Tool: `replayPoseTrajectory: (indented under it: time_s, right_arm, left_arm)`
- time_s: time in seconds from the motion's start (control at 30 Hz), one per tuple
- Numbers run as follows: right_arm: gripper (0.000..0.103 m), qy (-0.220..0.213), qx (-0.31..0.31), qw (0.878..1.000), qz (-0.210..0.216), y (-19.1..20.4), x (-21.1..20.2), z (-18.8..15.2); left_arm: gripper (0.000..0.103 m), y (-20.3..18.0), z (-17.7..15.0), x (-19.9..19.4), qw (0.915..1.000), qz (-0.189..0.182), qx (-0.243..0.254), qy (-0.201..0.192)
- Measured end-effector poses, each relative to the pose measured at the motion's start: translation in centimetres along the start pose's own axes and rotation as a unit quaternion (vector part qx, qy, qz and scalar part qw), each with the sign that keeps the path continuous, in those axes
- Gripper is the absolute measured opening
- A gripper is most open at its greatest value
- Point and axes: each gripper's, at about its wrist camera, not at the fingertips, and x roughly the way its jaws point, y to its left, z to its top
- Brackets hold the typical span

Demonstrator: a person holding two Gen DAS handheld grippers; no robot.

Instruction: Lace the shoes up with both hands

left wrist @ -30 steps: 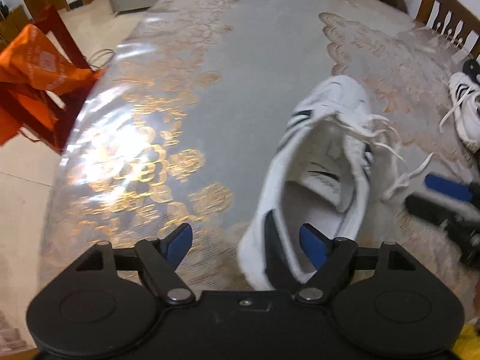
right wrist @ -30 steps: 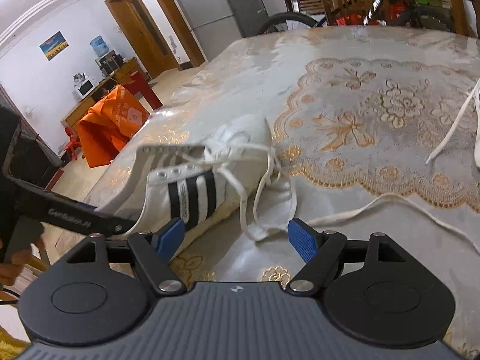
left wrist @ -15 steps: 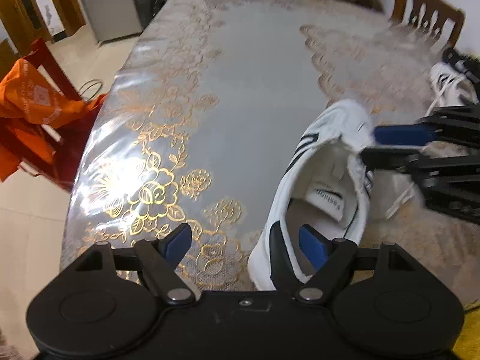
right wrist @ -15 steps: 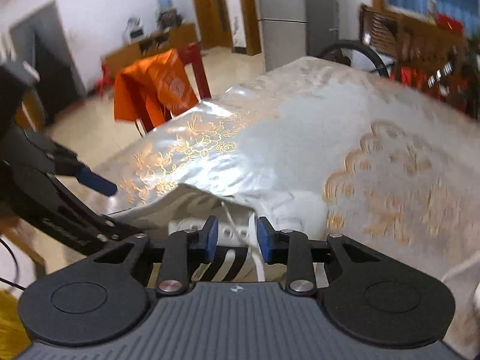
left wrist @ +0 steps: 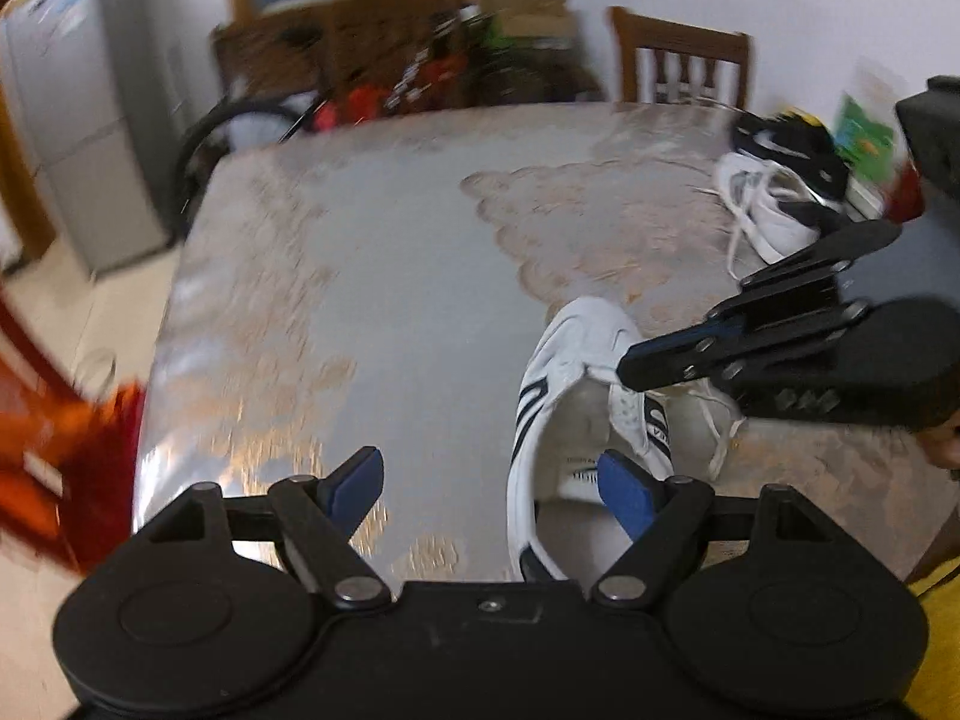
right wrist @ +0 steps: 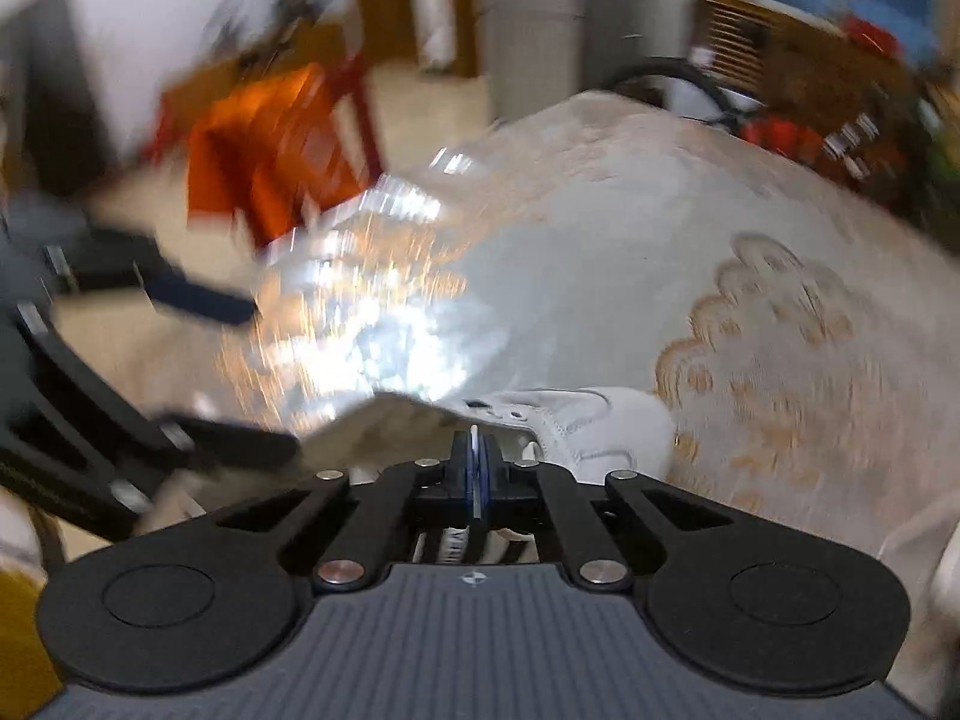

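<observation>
My right gripper [right wrist: 478, 461] pinches the white sneaker's [left wrist: 567, 420] lace [right wrist: 474, 441]; left gripper [left wrist: 489, 480] spread, heel just beside its right pad.

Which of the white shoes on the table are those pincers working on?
The near shoe with black stripes, right before the left gripper. The right gripper is shut at its lacing. The other white shoe lies untouched at the far edge.

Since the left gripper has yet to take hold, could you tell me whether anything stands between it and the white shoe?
Nothing visible does. The left gripper is open right at the white shoe's heel, one pad inside the opening. The right gripper, shut on the lace, sits farther along by the eyelets.
</observation>
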Motion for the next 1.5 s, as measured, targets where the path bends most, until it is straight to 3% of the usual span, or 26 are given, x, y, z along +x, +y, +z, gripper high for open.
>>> replayPoseTrajectory:
  time_s: [0.13, 0.2, 0.4, 0.43, 0.47, 0.5, 0.53, 0.6, 0.67, 0.73, 0.87, 0.93, 1.03, 1.13, 1.17, 1.27, 1.4, 1.5]
  right_arm:
    - [0.001, -0.043, 0.065, 0.997, -0.011, -0.6, -1.1, -1.3]
    - [0.001, -0.052, 0.087, 0.995, -0.018, -1.0, -1.0, -1.5]
    - [0.001, -0.095, 0.164, 0.982, -0.002, -1.5, 0.5, -2.2]
    - [0.001, -0.103, 0.165, 0.981, 0.000, -1.5, 0.8, -2.3]
    - [0.001, -0.108, 0.161, 0.981, 0.001, -1.5, 1.0, -2.6]
    - [0.001, -0.113, 0.156, 0.981, 0.003, -1.6, 1.2, -2.9]
    - [0.001, -0.118, 0.159, 0.980, 0.011, -1.9, 1.5, -3.3]
    - [0.001, -0.128, 0.168, 0.977, 0.029, -2.8, 2.1, -4.2]
    - [0.001, -0.142, 0.163, 0.975, 0.046, -3.4, 2.2, -5.1]
    - [0.001, -0.157, 0.157, 0.973, 0.062, -3.9, 2.1, -5.9]
    - [0.001, -0.166, 0.119, 0.976, 0.078, -4.2, 2.2, -6.4]
    - [0.001, -0.174, 0.099, 0.976, 0.084, -4.2, 2.3, -6.7]
    - [0.001, -0.187, 0.101, 0.973, 0.085, -4.3, 2.7, -7.2]
    - [0.001, -0.197, 0.122, 0.969, 0.083, -4.2, 2.8, -7.3]
    - [0.001, -0.200, 0.125, 0.968, 0.086, -4.1, 2.8, -7.3]
    - [0.001, -0.205, 0.135, 0.966, 0.087, -3.8, 2.9, -7.0]
    - [0.001, -0.190, 0.168, 0.961, 0.109, -3.8, 3.4, -6.3]
    - [0.001, -0.163, 0.162, 0.969, 0.086, -2.8, 3.6, -4.9]
  left_arm:
    - [0.074, -0.4, 0.7, 1.8, 0.9979, -0.022, 0.057, -0.022]
    - [0.058, -0.5, 0.8, 2.9, 0.9953, -0.039, 0.082, -0.034]
    - [0.057, -0.6, 1.1, 7.2, 0.9836, -0.067, 0.162, -0.040]
    - [0.056, 0.0, 1.2, 7.8, 0.9838, -0.080, 0.156, -0.037]
    - [0.047, 0.9, 1.1, 8.3, 0.9854, -0.103, 0.131, -0.033]
    - [0.037, 2.0, 1.0, 8.9, 0.9861, -0.132, 0.097, -0.029]
    - [0.034, 3.1, 0.8, 9.4, 0.9843, -0.167, 0.051, -0.027]
    - [0.030, 5.3, -0.2, 10.4, 0.9710, -0.231, -0.052, -0.033]
    - [0.030, 6.9, -1.8, 11.1, 0.9530, -0.265, -0.138, -0.053]
    - [0.031, 7.5, -3.4, 11.8, 0.9380, -0.282, -0.188, -0.075]
    - [0.031, 6.9, -5.8, 11.7, 0.9295, -0.272, -0.209, -0.134]
    - [0.031, 6.9, -6.9, 12.0, 0.9185, -0.277, -0.237, -0.153]
    - [0.034, 7.9, -7.5, 12.6, 0.8954, -0.298, -0.300, -0.139]
    - [0.035, 9.6, -7.9, 13.8, 0.8636, -0.334, -0.357, -0.121]
    - [0.034, 10.0, -8.0, 13.9, 0.8569, -0.341, -0.367, -0.121]
    - [0.033, 10.4, -8.1, 13.8, 0.8496, -0.345, -0.379, -0.123]
    - [0.029, 11.7, -8.6, 13.9, 0.8276, -0.361, -0.412, -0.121]
    - [0.028, 12.2, -8.7, 14.0, 0.8162, -0.368, -0.429, -0.121]
